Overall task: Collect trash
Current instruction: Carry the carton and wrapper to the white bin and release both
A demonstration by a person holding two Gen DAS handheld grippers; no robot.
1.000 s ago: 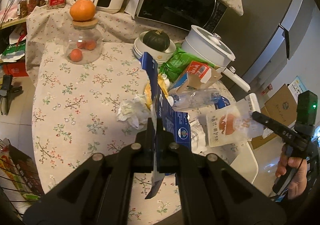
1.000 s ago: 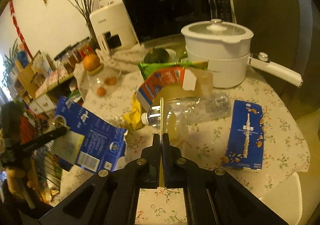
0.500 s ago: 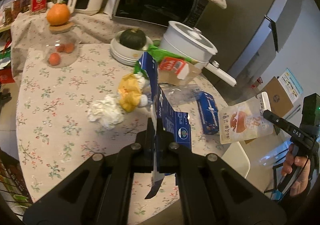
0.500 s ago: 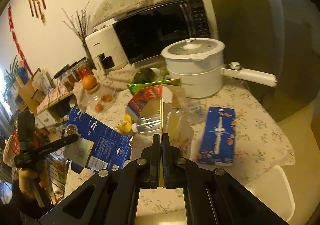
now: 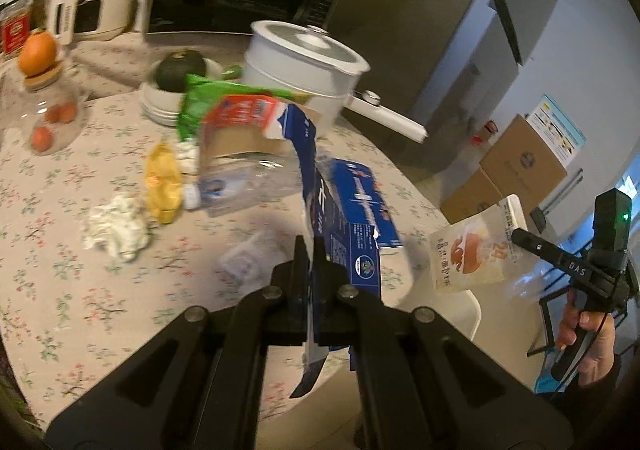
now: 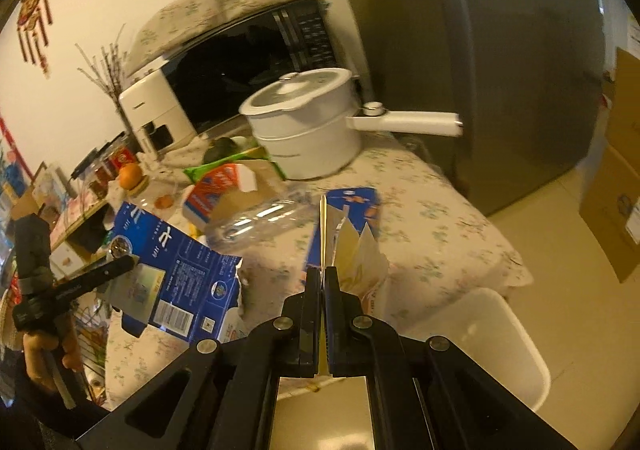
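We held the left hand-held gripper [image 5: 309, 250] clamped on a torn, flattened blue carton [image 5: 320, 210] of glossy card, raised over the floral-cloth surface [image 5: 60, 250]. The right hand-held gripper [image 6: 323, 278] was pinched shut on a thin pale snack pouch [image 6: 356, 250], seen edge-on there. A crushed clear plastic bottle [image 5: 248, 178], crumpled tissue [image 5: 116, 226] and yellow wrapper [image 5: 162, 182] lay blurred behind.

torn blue carton [image 5: 344, 246], perhaps flattened, held aloft
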